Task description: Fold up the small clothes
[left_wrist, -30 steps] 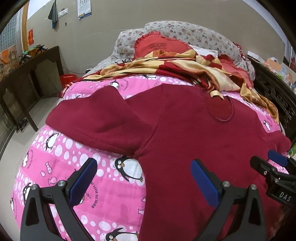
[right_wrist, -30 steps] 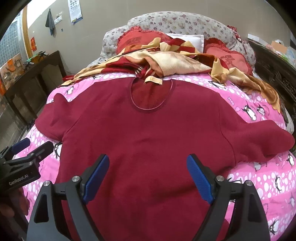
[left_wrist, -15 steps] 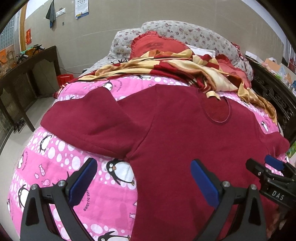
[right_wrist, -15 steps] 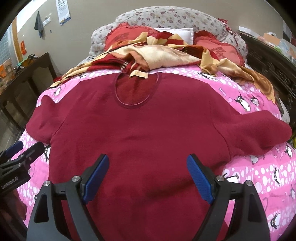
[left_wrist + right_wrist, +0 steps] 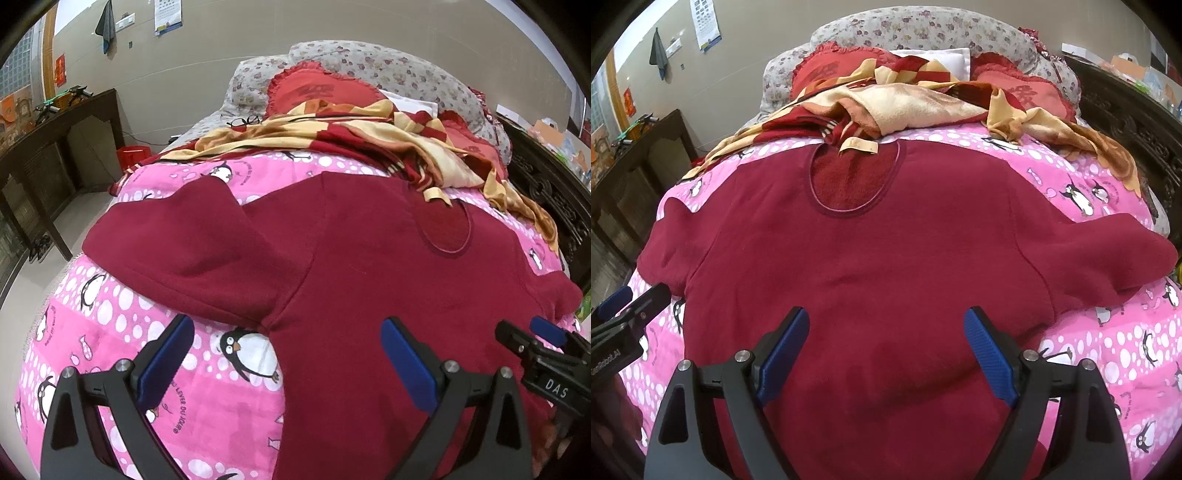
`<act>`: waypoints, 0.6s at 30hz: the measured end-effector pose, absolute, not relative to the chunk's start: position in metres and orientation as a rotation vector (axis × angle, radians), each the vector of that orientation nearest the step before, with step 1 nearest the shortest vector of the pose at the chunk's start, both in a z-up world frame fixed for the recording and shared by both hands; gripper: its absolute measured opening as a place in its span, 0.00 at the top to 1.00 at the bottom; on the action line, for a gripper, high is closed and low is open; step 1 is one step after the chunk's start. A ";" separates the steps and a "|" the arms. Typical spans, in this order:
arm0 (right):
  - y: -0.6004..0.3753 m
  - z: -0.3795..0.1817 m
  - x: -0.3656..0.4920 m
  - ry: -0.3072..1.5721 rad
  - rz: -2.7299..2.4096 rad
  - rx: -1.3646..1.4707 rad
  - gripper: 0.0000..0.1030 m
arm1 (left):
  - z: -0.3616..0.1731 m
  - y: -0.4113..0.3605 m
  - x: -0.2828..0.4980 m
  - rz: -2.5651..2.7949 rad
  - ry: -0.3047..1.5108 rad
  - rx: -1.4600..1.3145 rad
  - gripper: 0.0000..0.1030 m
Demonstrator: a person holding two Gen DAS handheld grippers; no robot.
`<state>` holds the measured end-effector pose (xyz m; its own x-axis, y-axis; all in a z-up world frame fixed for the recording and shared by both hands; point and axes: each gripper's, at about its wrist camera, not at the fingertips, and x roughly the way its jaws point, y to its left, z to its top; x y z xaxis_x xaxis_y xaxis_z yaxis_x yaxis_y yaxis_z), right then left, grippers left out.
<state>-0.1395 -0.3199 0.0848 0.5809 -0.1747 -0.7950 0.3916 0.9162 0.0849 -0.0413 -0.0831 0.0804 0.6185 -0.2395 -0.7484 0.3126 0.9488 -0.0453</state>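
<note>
A dark red long-sleeved sweater lies spread flat, front up, on the pink penguin quilt, neckline toward the pillows. It also shows in the left wrist view, where its left sleeve lies out over the quilt. My left gripper is open and empty, above the sweater's left armpit and side seam. My right gripper is open and empty, above the lower middle of the sweater. Each gripper shows at the edge of the other's view.
A red and cream blanket is bunched at the sweater's collar, with red pillows behind it. A dark wooden table stands left of the bed. A carved dark headboard or cabinet runs along the right side.
Both grippers have moved forward over the sweater and a little lower. Both stay open. The sweater has not moved.
</note>
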 end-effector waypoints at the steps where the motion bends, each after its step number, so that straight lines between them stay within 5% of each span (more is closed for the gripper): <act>1: -0.320 0.085 -0.139 0.892 -0.338 0.265 0.00 | 0.080 -0.082 -0.041 -0.318 0.847 0.092 0.00; 18: -0.313 0.081 -0.125 0.909 -0.314 0.260 0.00 | 0.074 -0.054 -0.019 -0.273 0.868 0.051 0.00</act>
